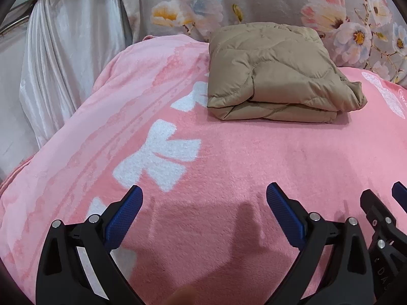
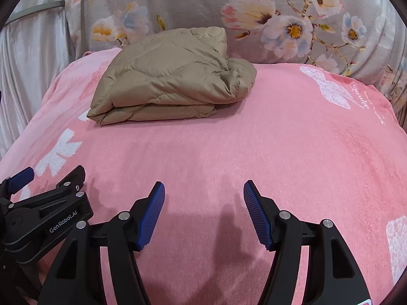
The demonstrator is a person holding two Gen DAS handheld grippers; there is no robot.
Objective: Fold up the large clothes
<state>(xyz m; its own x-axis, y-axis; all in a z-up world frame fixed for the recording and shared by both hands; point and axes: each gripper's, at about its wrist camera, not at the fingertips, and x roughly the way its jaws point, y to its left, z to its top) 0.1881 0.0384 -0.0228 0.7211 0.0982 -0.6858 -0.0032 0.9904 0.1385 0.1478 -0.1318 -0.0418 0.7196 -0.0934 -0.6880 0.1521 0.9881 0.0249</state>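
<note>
A tan quilted jacket (image 1: 274,73) lies folded into a thick bundle at the far side of a pink blanket (image 1: 229,157). The right wrist view shows the same jacket (image 2: 168,78) up and to the left, on the pink blanket (image 2: 279,139). My left gripper (image 1: 204,198) hovers low over the near part of the blanket, open, with nothing between its blue pads. Beside it, my right gripper (image 2: 203,193) is open too and holds nothing. Both grippers are well short of the jacket. Part of the right gripper (image 1: 396,198) shows at the left view's right edge.
A grey floral cover (image 2: 254,12) rises behind the blanket. White satin curtains (image 1: 63,63) hang at the left, past the blanket's left edge. White bow patterns (image 1: 157,152) mark the blanket. The left gripper's body (image 2: 45,216) sits close at the right view's lower left.
</note>
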